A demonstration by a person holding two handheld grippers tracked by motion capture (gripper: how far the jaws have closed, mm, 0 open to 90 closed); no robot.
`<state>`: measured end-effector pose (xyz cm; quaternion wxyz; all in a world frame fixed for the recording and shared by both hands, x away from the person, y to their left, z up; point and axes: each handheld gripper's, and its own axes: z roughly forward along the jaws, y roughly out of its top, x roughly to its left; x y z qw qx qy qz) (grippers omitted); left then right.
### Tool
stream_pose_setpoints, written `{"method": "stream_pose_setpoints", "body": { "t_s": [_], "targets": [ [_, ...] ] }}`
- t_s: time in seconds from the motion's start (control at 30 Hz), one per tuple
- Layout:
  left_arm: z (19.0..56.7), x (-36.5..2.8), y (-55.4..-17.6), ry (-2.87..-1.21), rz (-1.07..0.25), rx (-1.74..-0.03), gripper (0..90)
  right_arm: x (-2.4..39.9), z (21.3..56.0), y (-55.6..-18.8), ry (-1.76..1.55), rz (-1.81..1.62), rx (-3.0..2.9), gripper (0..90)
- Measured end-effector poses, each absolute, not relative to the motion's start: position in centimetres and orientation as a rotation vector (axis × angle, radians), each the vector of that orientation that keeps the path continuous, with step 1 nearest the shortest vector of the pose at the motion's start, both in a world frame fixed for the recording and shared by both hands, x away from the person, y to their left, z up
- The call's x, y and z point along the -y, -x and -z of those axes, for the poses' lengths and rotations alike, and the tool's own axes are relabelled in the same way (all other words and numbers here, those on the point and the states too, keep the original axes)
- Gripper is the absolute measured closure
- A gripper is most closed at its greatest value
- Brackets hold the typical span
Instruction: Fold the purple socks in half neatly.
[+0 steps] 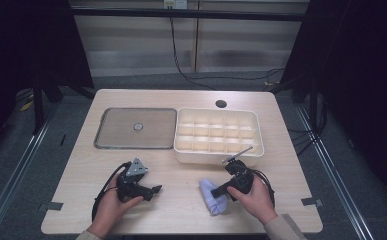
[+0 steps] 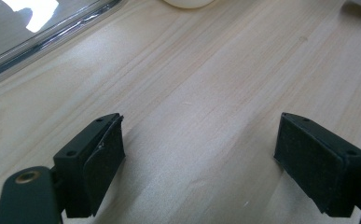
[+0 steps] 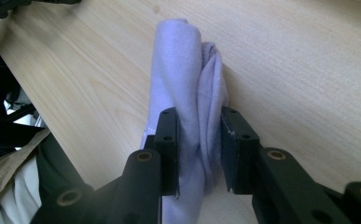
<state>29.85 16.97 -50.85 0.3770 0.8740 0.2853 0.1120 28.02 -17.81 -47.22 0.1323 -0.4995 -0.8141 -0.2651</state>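
Note:
A rolled pale lavender cloth (image 1: 211, 197) lies on the wooden table near its front edge, right of centre. My right gripper (image 1: 220, 191) reaches it from the right and is shut on it. In the right gripper view the cloth (image 3: 183, 70) stands folded lengthwise between the two black pads (image 3: 169, 140), which press on both its sides, with my right gripper (image 3: 199, 122) low over the tabletop. My left gripper (image 1: 154, 192) rests at the front left, held by a hand. Its jaws stand wide apart over bare wood in the left gripper view (image 2: 199, 140).
A flat metal tray (image 1: 106, 136) with a small round piece (image 1: 138, 126) at its middle lies at the back left. To its right stands a white box (image 1: 216, 156) divided into several compartments. A round cable hole (image 1: 221, 104) sits near the table's far edge.

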Motion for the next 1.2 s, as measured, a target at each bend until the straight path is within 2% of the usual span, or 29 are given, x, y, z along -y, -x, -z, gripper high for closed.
{"method": "stream_pose_setpoints", "body": {
  "t_s": [1.2],
  "targets": [
    [50.8,-17.0,-29.9,-2.236,-0.287,-0.732,14.9,20.0,43.0,-29.6,1.425,0.692,2.473,70.8]
  ]
}}
